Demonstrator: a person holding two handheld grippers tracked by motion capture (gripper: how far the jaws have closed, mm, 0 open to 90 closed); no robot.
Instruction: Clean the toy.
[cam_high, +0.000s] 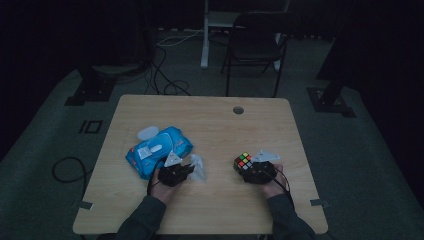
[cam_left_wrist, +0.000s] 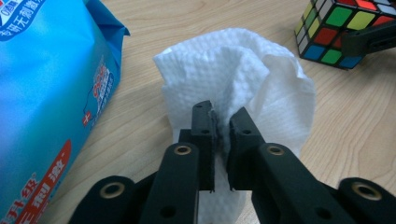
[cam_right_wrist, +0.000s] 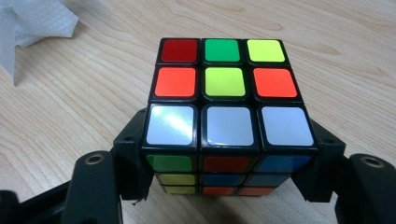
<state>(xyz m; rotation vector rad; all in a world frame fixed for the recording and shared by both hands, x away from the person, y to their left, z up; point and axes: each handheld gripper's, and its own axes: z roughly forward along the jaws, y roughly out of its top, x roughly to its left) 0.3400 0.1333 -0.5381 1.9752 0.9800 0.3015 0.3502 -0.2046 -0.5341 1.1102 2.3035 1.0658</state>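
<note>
Two tongs (cam_left_wrist: 220, 119) pinching wipe (cam_left_wrist: 233, 74)

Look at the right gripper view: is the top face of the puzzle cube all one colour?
No: the puzzle cube's top face mixes red, green, yellow, orange and white squares.

You've got a crumpled white wet wipe (cam_left_wrist: 233, 79) standing bunched up on the wood table, just right of the blue wipes pack. Your scrambled cube (cam_right_wrist: 224, 116) sits well to its right, white row nearest you on top.
</note>
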